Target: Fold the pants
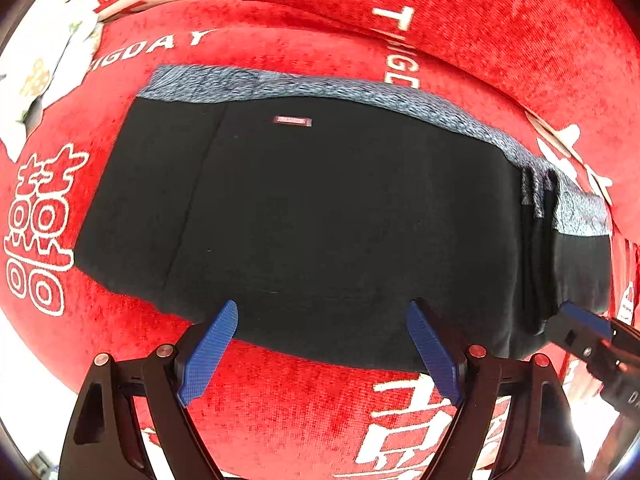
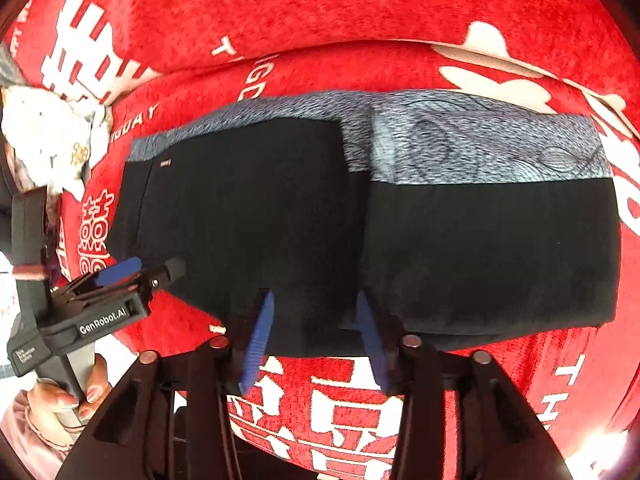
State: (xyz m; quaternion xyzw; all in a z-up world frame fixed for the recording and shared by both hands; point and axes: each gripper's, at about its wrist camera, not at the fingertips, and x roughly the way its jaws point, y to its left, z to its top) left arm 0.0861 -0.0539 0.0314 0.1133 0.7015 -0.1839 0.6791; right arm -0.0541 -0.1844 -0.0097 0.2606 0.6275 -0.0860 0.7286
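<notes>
The pants (image 1: 312, 216), black with a grey-blue patterned band along their far edge, lie flat on a red cloth (image 1: 304, 392) printed with white characters, and they fill the middle of both wrist views. They already look partly folded: in the right wrist view a thicker stack of layers sits toward 3 o'clock, its edge running down the middle of the garment from about 12 to 6 o'clock, while a thinner single panel stretches out toward 9 o'clock. A small label shows near the 11 o'clock corner of that panel. The left gripper (image 1: 322, 354) hovers over the near hem at 6 o'clock of its own view with its blue pads spread wide and nothing between them. The right gripper (image 2: 316, 344) sits at the near hem close to the layered edge, its jaws parted about halfway; the black fabric lies between the tips, but whether they pinch it cannot be told. By the look of it, the lengthwise fold is done and at least one crosswise fold is laid. What seems left is bringing the thinner panel over the stack, or the stack over it, and smoothing the bundle. A white patterned cloth (image 2: 48, 136) lies at 10 o'clock, well apart from the pants.
</notes>
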